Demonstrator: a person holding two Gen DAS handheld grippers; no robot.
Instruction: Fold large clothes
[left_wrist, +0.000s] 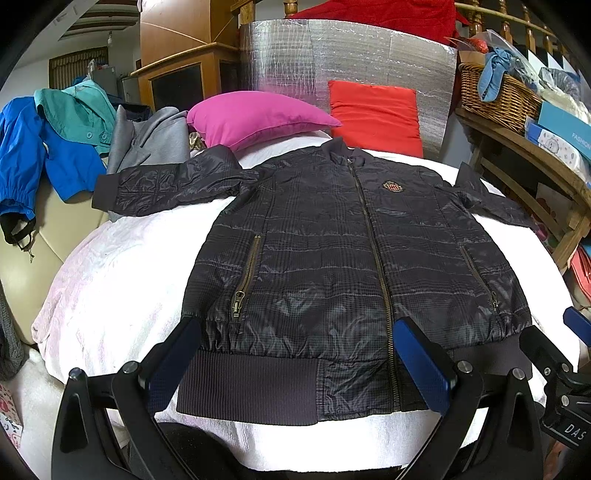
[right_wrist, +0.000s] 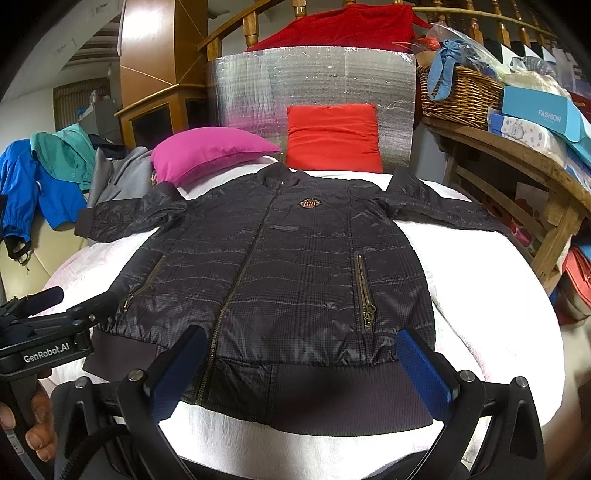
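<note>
A dark checked zip jacket (left_wrist: 332, 251) lies flat, front up and zipped, on a white cover (left_wrist: 122, 295), collar far, ribbed hem near, both sleeves spread sideways. It also shows in the right wrist view (right_wrist: 280, 266). My left gripper (left_wrist: 295, 332) is open and empty, hovering over the hem's left half. My right gripper (right_wrist: 299, 343) is open and empty over the hem's right half. The right gripper also shows at the left wrist view's right edge (left_wrist: 554, 343), and the left gripper at the right wrist view's left edge (right_wrist: 55, 306).
A pink pillow (left_wrist: 255, 118) and a red pillow (left_wrist: 373, 110) lie beyond the collar against a silver foil panel (left_wrist: 343, 55). Blue, teal and grey clothes (left_wrist: 62, 147) are piled at left. A wooden shelf with a wicker basket (left_wrist: 498, 92) and boxes stands at right.
</note>
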